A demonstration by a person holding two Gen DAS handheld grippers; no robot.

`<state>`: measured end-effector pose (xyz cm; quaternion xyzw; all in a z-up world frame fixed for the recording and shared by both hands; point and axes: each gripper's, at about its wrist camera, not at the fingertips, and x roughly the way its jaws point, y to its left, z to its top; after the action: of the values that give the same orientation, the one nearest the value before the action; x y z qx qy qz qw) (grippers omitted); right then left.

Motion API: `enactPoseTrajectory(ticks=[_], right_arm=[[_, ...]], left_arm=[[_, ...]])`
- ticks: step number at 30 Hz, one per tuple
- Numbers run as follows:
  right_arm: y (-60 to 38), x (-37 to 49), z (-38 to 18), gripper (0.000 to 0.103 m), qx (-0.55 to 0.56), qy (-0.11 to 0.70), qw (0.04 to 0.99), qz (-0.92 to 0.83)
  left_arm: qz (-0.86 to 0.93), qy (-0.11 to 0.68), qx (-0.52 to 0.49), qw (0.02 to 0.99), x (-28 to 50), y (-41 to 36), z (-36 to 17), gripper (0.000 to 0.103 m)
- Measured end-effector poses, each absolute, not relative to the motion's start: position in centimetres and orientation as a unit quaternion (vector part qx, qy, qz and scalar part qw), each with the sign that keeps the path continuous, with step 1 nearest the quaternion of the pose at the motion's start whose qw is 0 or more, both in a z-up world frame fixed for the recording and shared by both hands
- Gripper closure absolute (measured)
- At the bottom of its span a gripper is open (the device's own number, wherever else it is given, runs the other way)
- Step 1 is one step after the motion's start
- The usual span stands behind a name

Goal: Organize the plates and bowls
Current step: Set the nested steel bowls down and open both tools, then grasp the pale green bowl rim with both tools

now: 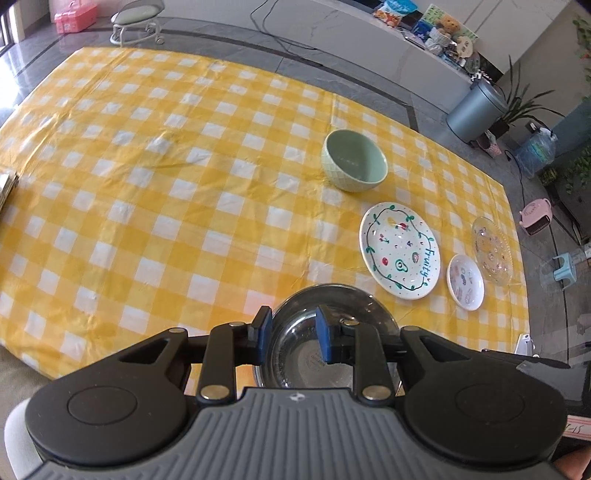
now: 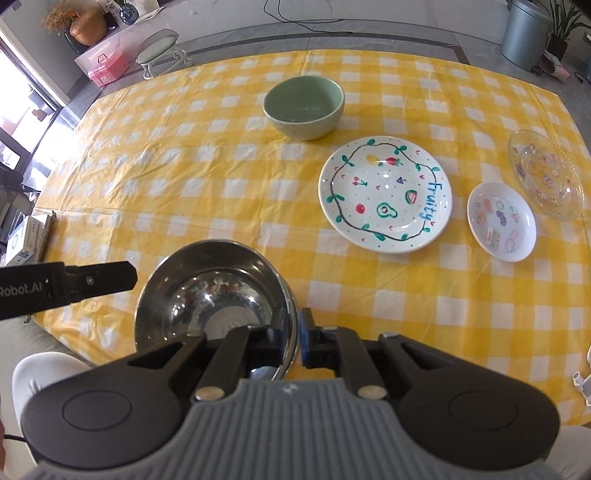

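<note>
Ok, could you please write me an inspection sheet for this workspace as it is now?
Surface: table with checked cloth, wrinkled.
Job's things: steel bowl at the near edge; green bowl, Fruity plate, small plate and glass plate, all apart, nothing stacked.
Clutter: boxes at the table's left edge.
Grippers: right gripper, jaws shut on the steel bowl's rim; left gripper, jaws open over the same bowl, not pressing it.
Cables: black cable on the floor beyond the table.
Surroundings: stool, pink box, bin.
</note>
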<state>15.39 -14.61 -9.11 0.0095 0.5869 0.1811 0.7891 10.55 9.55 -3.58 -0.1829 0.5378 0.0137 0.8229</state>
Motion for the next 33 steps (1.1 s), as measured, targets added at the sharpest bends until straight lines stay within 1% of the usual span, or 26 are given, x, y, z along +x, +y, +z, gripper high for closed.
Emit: enactPoseTrajectory(ticks=[2,5,6,9,13,15,21,26,30,33], right_arm=[[-14.7,15.6,-8.5,0.094,0.013,0.582,0.792,0.185],[-14.8,16.5,-7.7,0.088,0.023,0.577,0.795,0.186],[-15.0,16.9,-7.5,0.084,0.029,0.577,0.795,0.186],[-15.4,18.5,-7.1,0.083,0.046,0.577,0.795,0.182],[-16.0,21.2,-6.7,0.074,0.059,0.576,0.799,0.164],[-16.1,22.7,-6.8,0.074,0.063,0.575,0.801,0.156],[-16.0,27.2,-7.8,0.072,0.076,0.576,0.801,0.144],[-15.7,31.0,-9.5,0.072,0.085,0.584,0.797,0.131],[-15.1,33.5,-10.8,0.073,0.090,0.587,0.794,0.131],[-14.7,35.2,-11.7,0.080,0.094,0.594,0.789,0.127]], left_arm=[[0.006,0.534,-0.179,0.826,11.0,9.5,-3.1,0.074],[-0.003,0.525,-0.172,0.833,11.8,9.5,-2.4,0.074],[-0.004,0.522,-0.169,0.836,12.2,9.5,-2.1,0.073],[-0.009,0.514,-0.162,0.842,13.4,9.7,-1.5,0.067],[-0.021,0.515,-0.144,0.844,15.8,9.9,-1.2,0.064],[-0.026,0.516,-0.135,0.845,17.0,9.9,-1.3,0.062],[-0.062,0.520,-0.151,0.838,21.2,10.7,-2.4,0.062],[-0.066,0.524,-0.135,0.838,24.8,10.7,-3.5,0.063],[-0.075,0.531,-0.136,0.833,27.3,10.7,-5.1,0.063],[-0.074,0.538,-0.133,0.829,29.1,10.5,-6.6,0.066]])
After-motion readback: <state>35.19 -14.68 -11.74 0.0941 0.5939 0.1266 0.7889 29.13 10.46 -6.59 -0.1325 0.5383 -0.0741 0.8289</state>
